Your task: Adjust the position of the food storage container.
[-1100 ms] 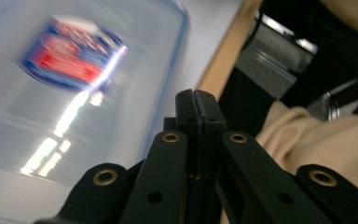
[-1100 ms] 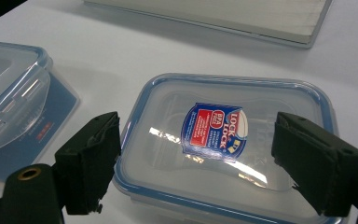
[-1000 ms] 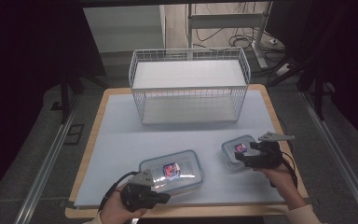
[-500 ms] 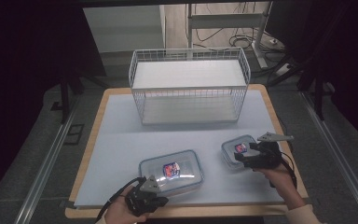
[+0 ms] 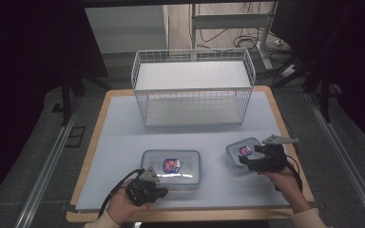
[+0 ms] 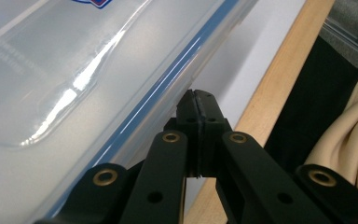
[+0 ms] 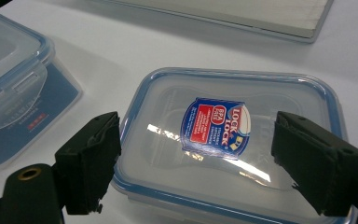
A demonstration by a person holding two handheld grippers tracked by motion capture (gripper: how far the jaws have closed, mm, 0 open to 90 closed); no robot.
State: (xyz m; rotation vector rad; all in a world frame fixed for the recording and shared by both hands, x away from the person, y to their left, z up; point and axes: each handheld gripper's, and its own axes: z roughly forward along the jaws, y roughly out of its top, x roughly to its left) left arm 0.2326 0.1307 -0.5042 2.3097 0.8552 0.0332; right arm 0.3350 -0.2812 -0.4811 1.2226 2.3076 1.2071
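Plastic is what both hands are dealing with here, two clear snap-lid food boxes with blue seals on the pale counter, in front of a white wire basket.

On the left, the larger box lies near the counter's front edge. The left tongs sit low at its near corner, clenched with nothing between them; in the left gripper view the two pads meet flat, their tip right at the box's rim, though whether it touches I cannot tell. That box looks empty and light, stiff in the walls but glossy, so I'd judge a push at the corner would make it slide or swing on the smooth mat rather than tip. The rim under the blue seal or a side latch looks the surest place to hold.

To the right, well apart from the first, lies the smaller box, a red and blue label on its lid. The right tongs stand released, one pad at each side and not yet pressing. Squeezing across the walls just under the lid should hold; the lid's centre would likely flex, and the slick sides may slip under a light pinch.
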